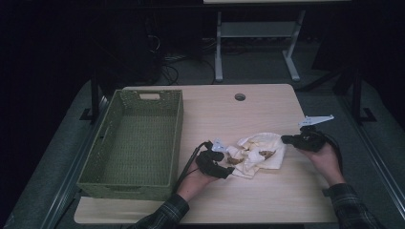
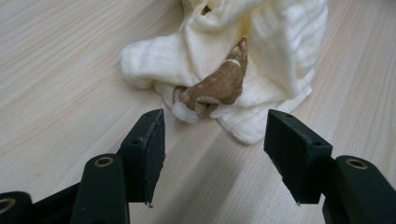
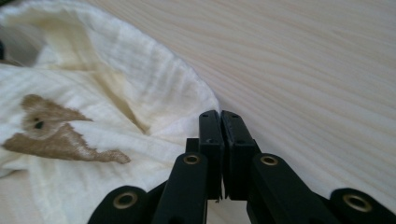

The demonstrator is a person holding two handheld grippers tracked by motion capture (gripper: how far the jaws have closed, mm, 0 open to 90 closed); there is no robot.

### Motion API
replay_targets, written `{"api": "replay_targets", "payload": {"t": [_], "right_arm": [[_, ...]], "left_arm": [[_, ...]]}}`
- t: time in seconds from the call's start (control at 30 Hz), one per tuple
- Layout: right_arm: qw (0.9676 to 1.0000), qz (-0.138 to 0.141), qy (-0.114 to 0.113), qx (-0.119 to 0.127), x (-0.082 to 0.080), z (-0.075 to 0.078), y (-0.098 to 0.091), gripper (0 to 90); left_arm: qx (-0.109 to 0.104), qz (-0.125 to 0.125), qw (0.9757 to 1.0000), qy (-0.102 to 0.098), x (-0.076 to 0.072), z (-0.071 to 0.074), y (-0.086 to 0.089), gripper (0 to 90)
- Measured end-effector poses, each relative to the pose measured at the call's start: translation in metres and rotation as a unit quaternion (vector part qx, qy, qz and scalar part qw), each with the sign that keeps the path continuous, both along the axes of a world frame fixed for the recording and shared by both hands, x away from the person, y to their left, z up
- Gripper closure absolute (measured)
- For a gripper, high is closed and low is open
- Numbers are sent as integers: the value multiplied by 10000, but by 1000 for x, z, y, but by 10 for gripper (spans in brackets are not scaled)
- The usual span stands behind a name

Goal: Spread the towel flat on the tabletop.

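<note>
A crumpled cream cloth [image 1: 260, 151] with a brown printed patch [image 2: 219, 85] lies on the wooden table [image 1: 229, 114], right of centre. My left gripper [image 1: 228, 168] rests low at the cloth's left edge. In the left gripper view it [image 2: 215, 116] is open, its jaws standing on either side of the cloth's [image 2: 280, 42] near corner without touching it. My right gripper [image 1: 285, 139] is at the cloth's right edge. In the right gripper view it [image 3: 220, 114] is shut, jaws pressed together, tips right at the hem of the cloth [image 3: 116, 74], nothing visible between them.
A green woven basket [image 1: 110, 119] stands empty on the left half of the table. A round cable hole [image 1: 240, 97] sits near the far edge. Bare tabletop lies behind the cloth and along the front edge. A desk frame [image 1: 218, 52] stands on the floor beyond.
</note>
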State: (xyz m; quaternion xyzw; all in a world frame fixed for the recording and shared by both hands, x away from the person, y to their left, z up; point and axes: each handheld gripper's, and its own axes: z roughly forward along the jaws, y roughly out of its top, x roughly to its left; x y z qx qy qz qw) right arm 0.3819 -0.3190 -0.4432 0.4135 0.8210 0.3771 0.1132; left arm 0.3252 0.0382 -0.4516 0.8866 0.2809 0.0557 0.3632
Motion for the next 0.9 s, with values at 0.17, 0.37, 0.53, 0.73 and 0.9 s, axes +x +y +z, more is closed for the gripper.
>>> {"api": "replay_targets", "payload": {"t": [0.17, 0.37, 0.53, 0.73, 0.9], "right_arm": [[9997, -56, 176, -188, 6, -11, -3, 869], [9992, -55, 211, -349, 7, -15, 0, 825], [9998, -90, 75, -164, 4, -8, -3, 730], [10000, 6, -11, -99, -3, -2, -4, 703], [9998, 140, 55, -149, -15, 0, 2, 684]], "left_arm": [[-16, 36, 10000, 5, 0, 0, 0, 380], [1, 30, 10000, -11, 0, 0, 0, 380], [33, 23, 10000, -32, 1, 1, 1, 380], [-32, 86, 9998, -171, 10, 11, -4, 387], [-123, 172, 9996, -202, 23, 23, -12, 401]]}}
